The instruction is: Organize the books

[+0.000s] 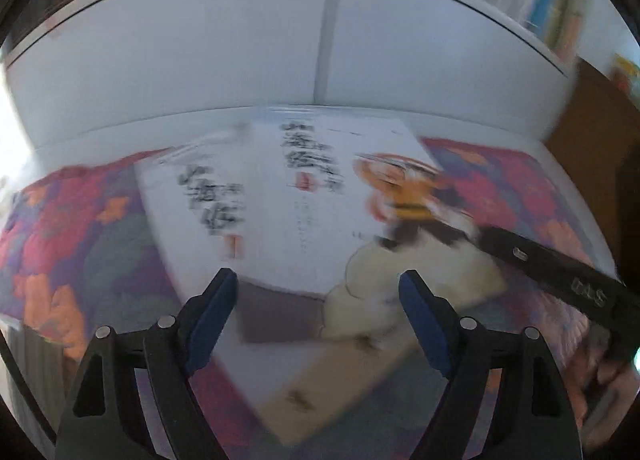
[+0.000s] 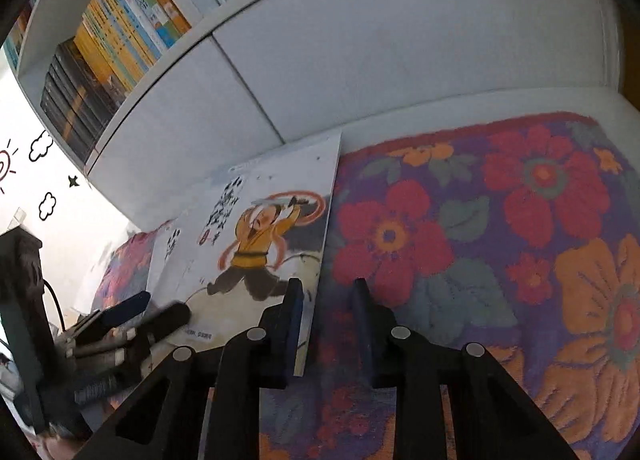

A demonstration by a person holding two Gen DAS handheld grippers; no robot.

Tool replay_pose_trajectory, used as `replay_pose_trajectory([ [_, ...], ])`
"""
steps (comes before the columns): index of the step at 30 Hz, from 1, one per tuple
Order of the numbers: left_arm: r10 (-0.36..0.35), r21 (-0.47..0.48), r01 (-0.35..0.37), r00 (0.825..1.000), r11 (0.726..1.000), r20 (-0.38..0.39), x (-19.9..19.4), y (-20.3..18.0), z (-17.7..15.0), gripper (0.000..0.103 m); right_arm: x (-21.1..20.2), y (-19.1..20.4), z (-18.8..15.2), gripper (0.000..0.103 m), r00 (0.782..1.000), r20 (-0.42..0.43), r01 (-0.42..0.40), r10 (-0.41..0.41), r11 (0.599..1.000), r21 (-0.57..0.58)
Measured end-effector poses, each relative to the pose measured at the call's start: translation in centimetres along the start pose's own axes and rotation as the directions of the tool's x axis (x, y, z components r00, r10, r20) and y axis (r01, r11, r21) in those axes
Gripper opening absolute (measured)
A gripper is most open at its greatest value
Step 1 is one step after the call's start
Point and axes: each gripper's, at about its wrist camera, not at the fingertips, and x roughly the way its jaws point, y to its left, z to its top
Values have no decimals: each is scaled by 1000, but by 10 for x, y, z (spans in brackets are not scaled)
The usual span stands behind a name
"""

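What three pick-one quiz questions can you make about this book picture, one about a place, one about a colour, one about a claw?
1. Where does the book lie?
A. on a shelf
B. on the flowered cloth
C. in a box

2. What colour is the shirt of the boy on the cover?
A. green
B. blue
C. yellow

3. How is the left claw?
A. open, holding nothing
B. shut on a book
C. shut on the cloth

Answers:
1 B: the book lies flat on the cloth, below the shelves.
2 C: the shirt is yellow with a dark belt.
3 A: the left claw has its fingers wide apart above the book, gripping nothing.
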Motion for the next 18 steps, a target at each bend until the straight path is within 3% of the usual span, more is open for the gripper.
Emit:
replay_pose_trajectory([
  [3,27,90,-24,999,996,-27,0,-19,0,86,3,2,0,26,1000,-21,-23,22,1000,-20],
  [7,-33,28,34,998,999,-48,-3,-8,-1,84,2,-1,0,26,1000,-19,-20,20,1000,-13],
  [13,-6,70,9,999,998,-49,-6,-20,-9,84,2,-4,1,29,999,-18,-52,51,999,-17],
  [18,-56,3,56,998,998,-40,-10,-17,-9,84,-3,-18,0,29,994,-10,-108,108,994,16],
])
